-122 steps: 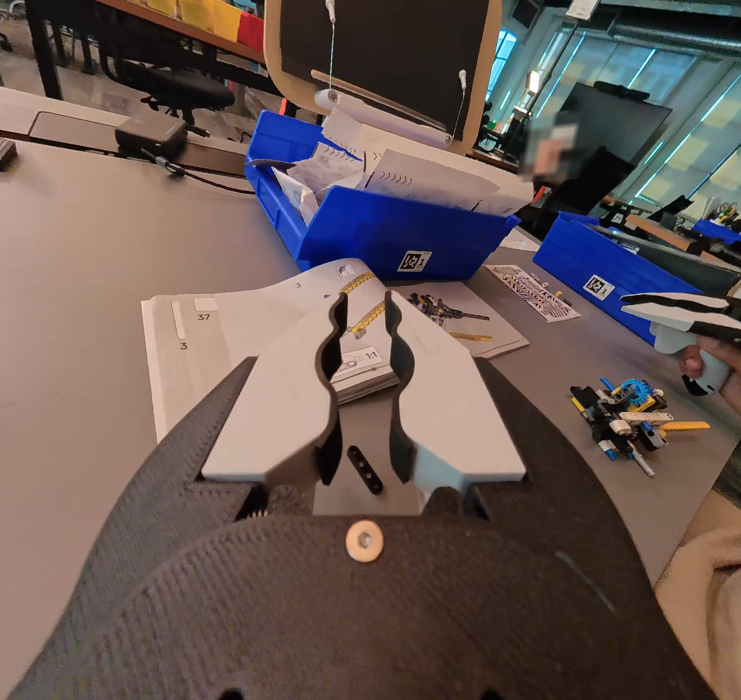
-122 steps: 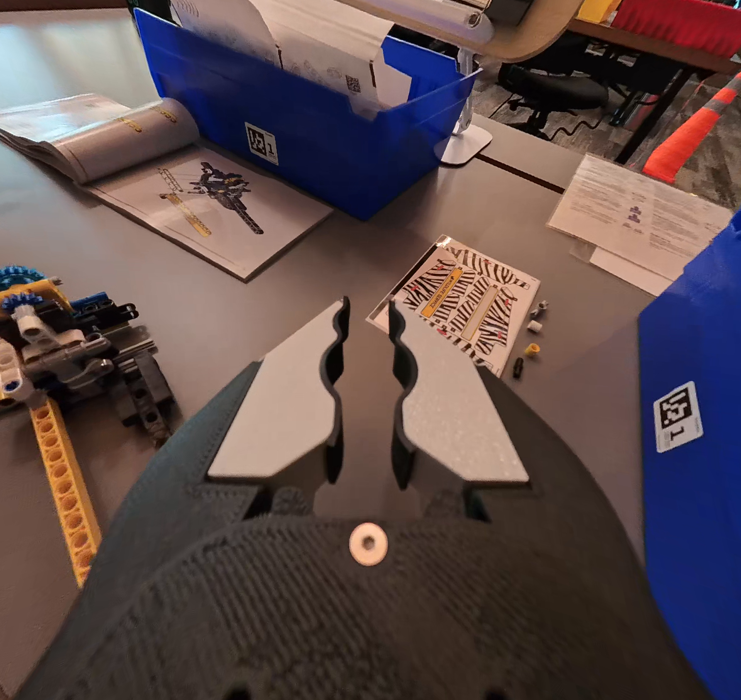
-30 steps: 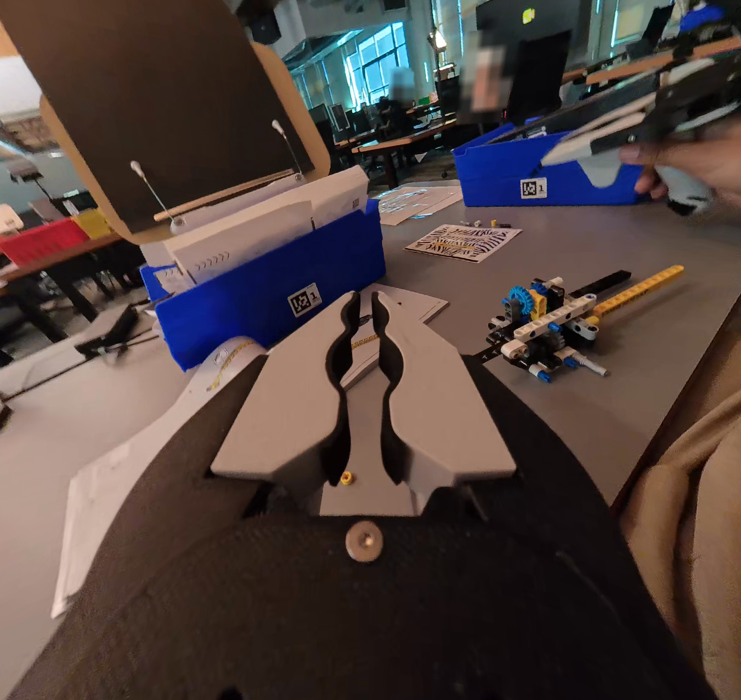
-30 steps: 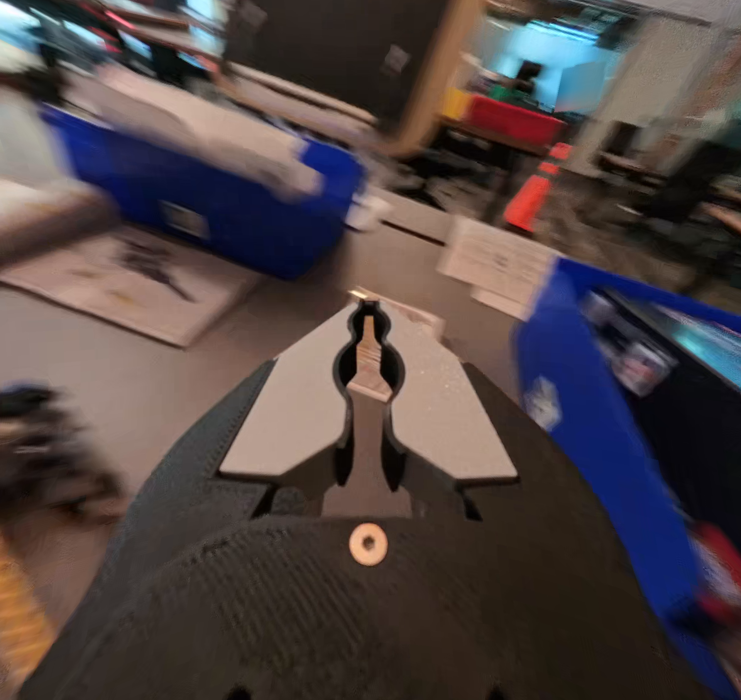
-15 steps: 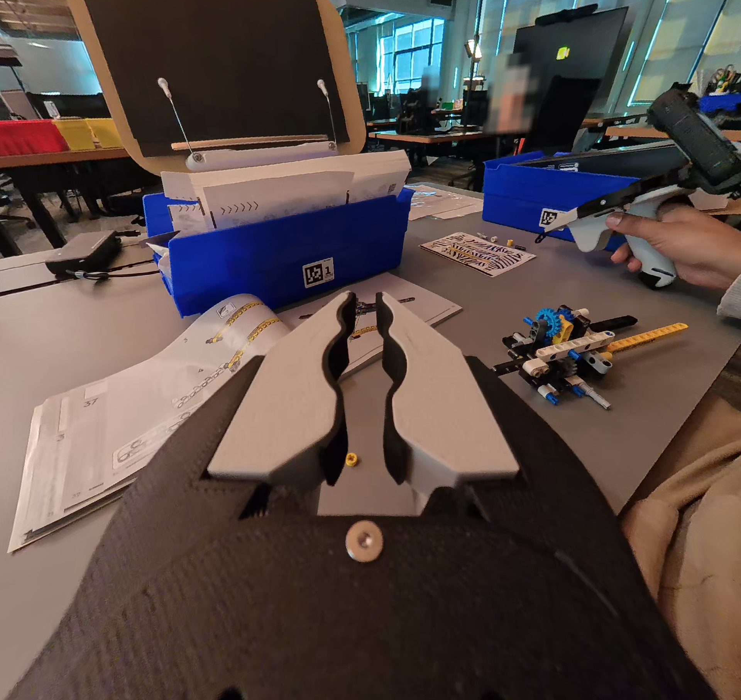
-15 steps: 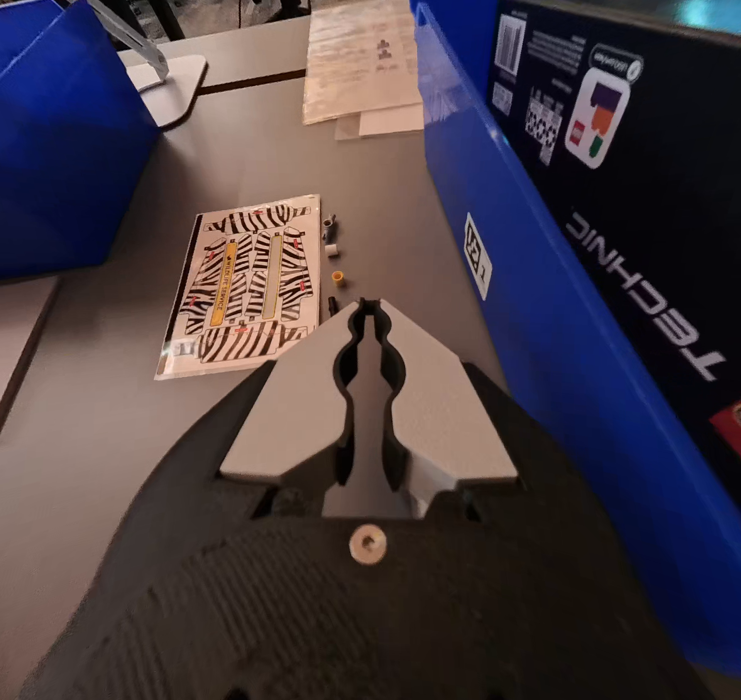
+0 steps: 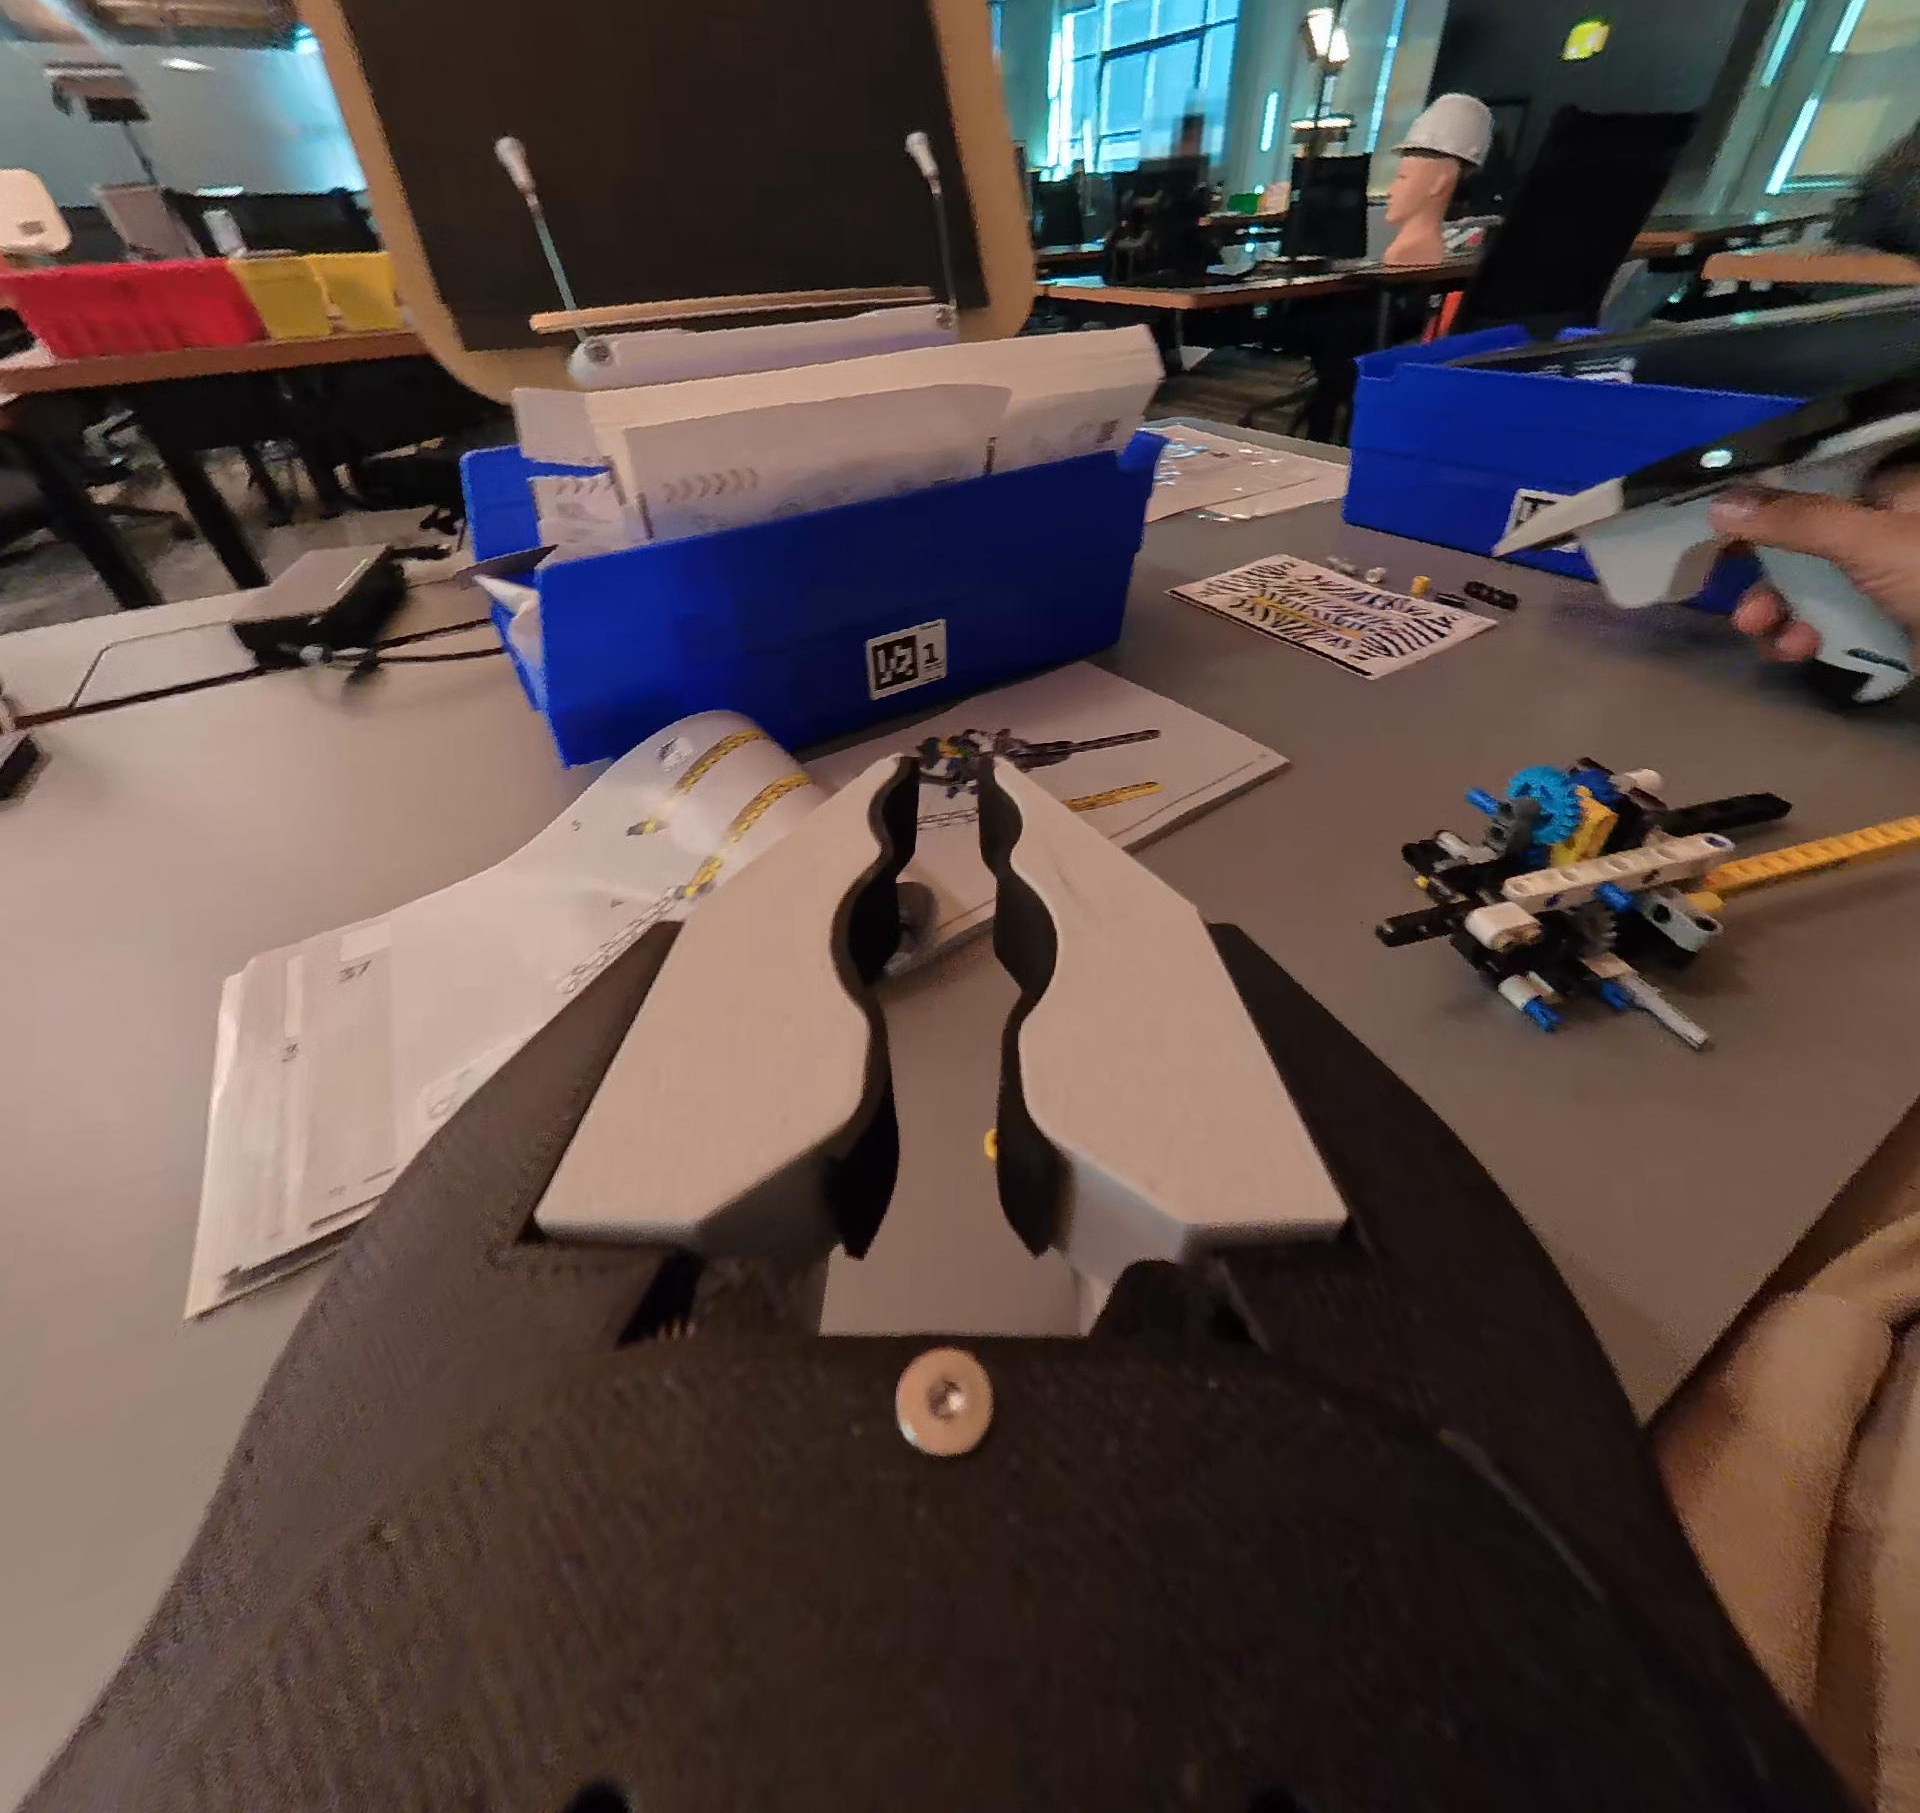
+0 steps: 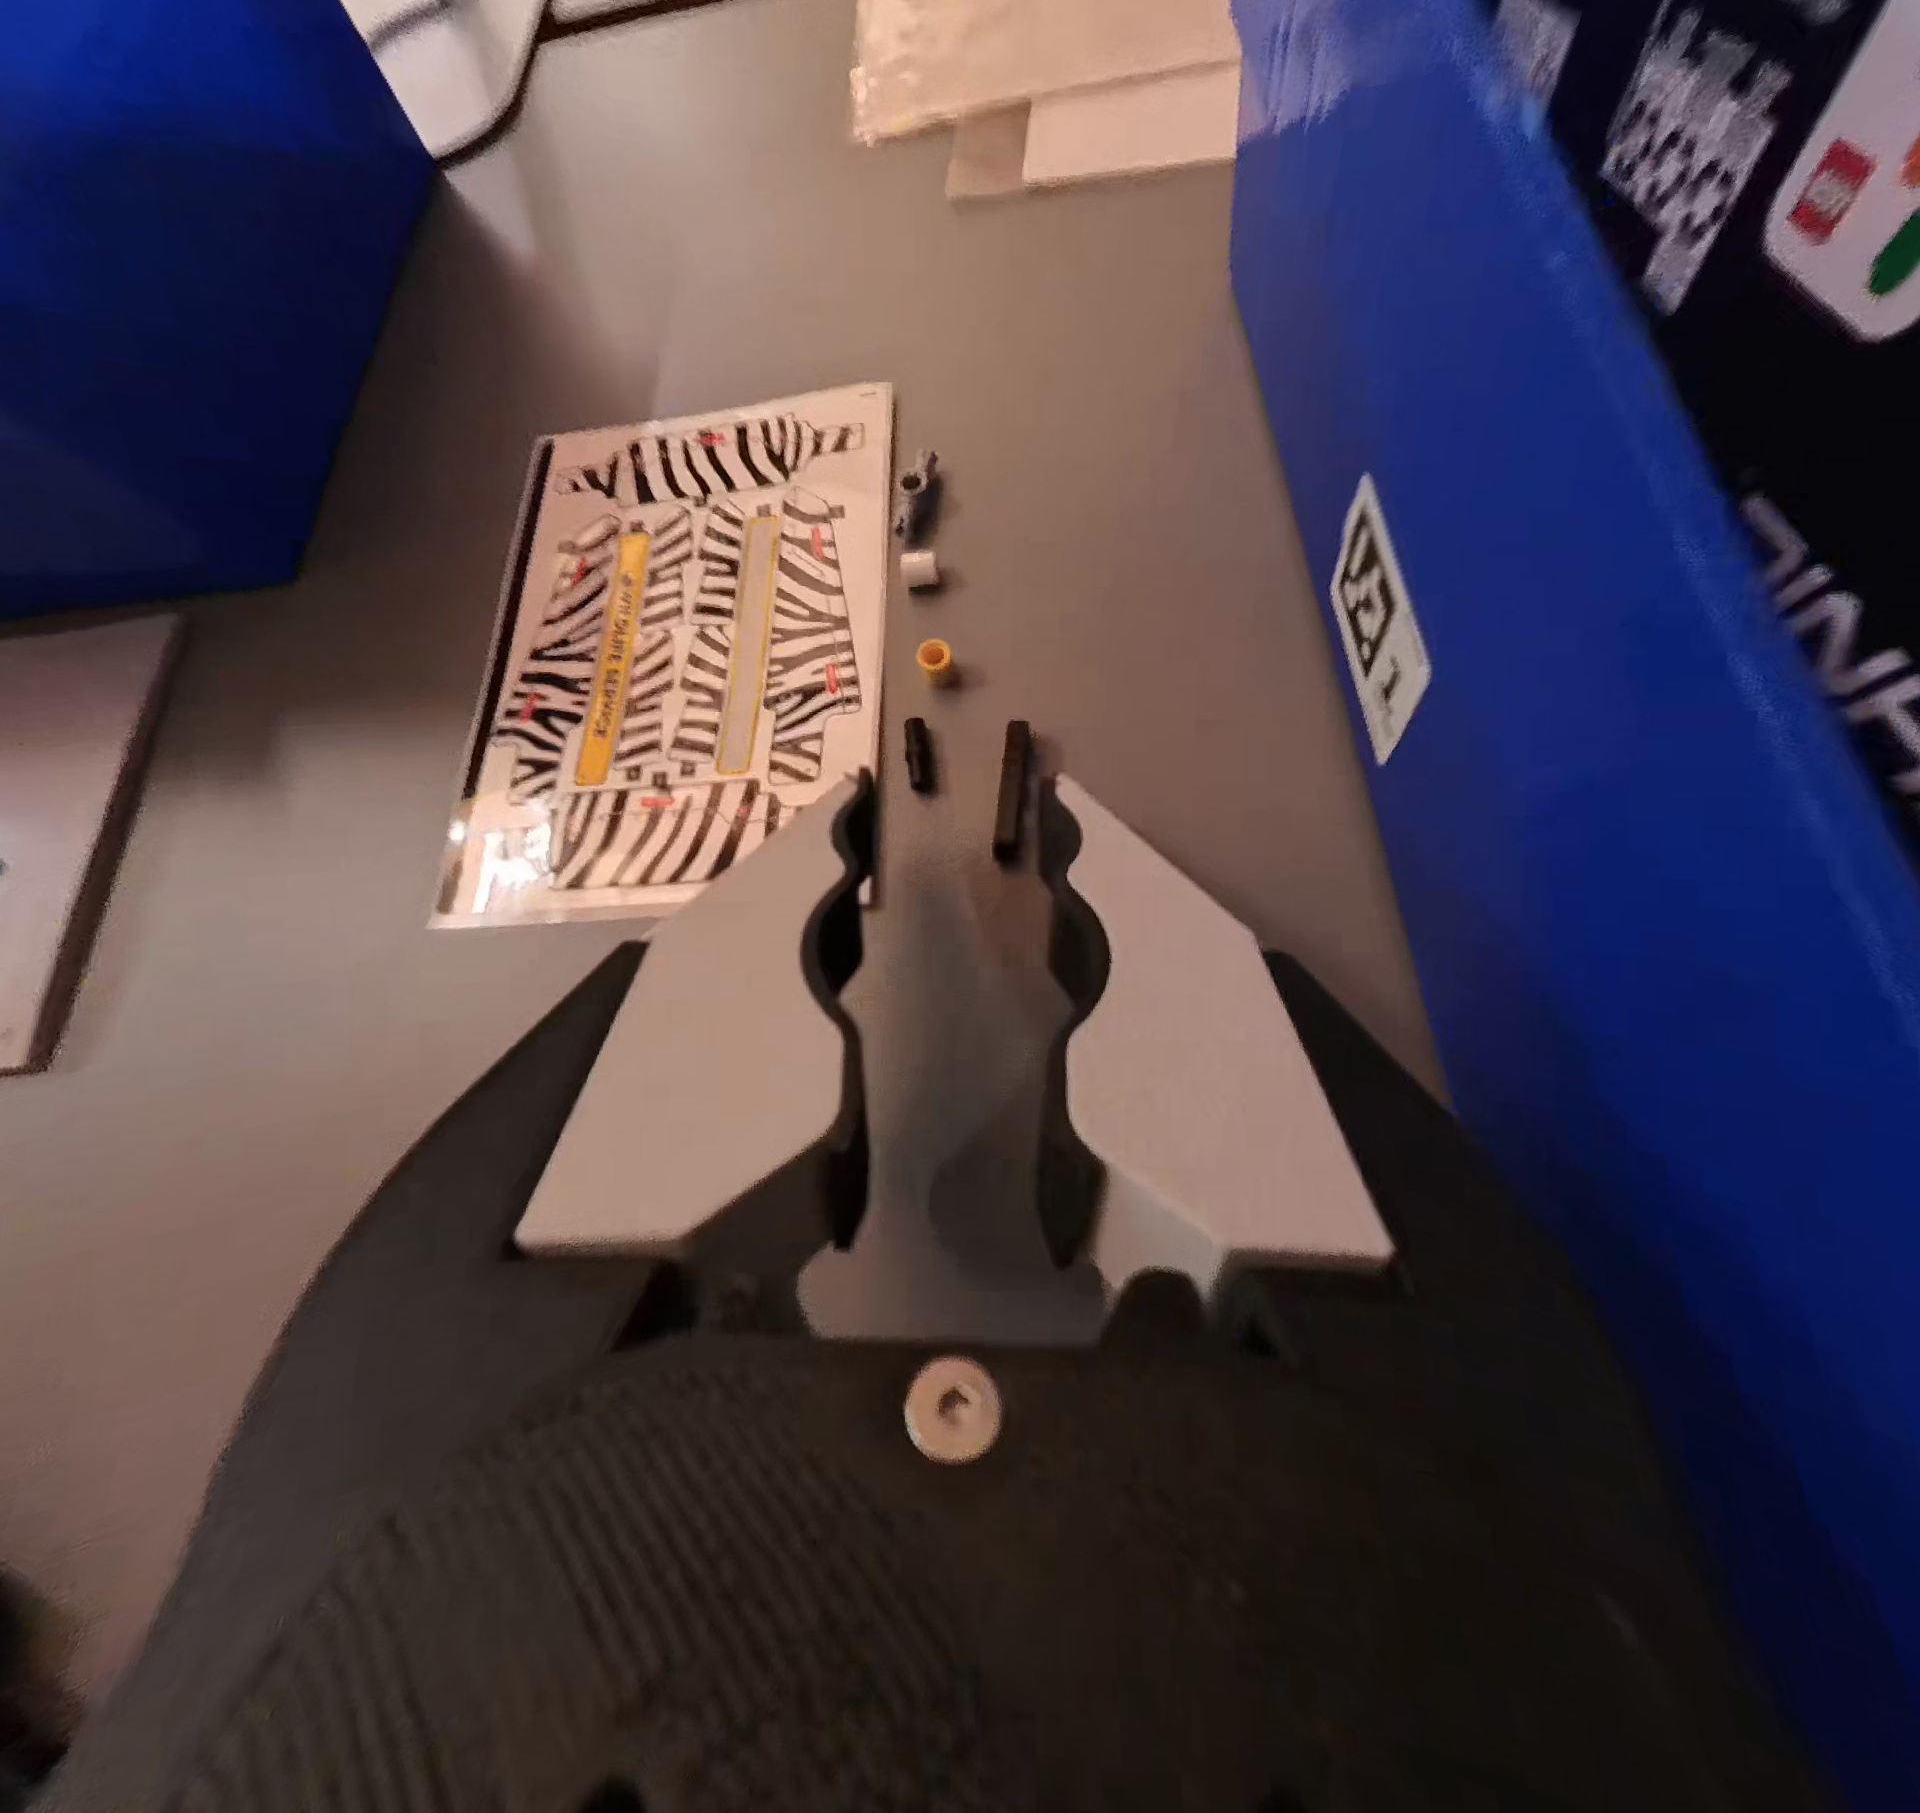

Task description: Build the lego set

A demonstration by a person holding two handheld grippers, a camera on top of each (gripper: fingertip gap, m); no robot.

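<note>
My left gripper (image 7: 948, 776) is open and empty above the open instruction booklet (image 7: 499, 974). A tiny yellow piece (image 7: 989, 1143) lies on the table between its fingers. The partly built Lego assembly (image 7: 1558, 890), with a blue gear and a yellow beam, sits to its right. My right gripper (image 8: 956, 797) is open, low over the table beside a row of small parts: a black beam (image 8: 1010, 787) at its right fingertip, a black pin (image 8: 917, 753), a yellow bush (image 8: 937, 662), a white bush (image 8: 922, 568) and a grey piece (image 8: 917, 490). The right gripper also shows in the left wrist view (image 7: 1538, 527).
A zebra-striped sticker sheet (image 8: 686, 651) lies left of the small parts. A blue bin (image 8: 1558, 724) holding a black box (image 8: 1766, 153) stands close on the right. Another blue bin (image 7: 831, 600) with paper bags stands behind the booklet. Loose papers (image 8: 1039, 28) lie beyond.
My right gripper has gone from shut to open, moved closer to the small parts, and a black beam now lies by its right fingertip. My left gripper has shifted only slightly.
</note>
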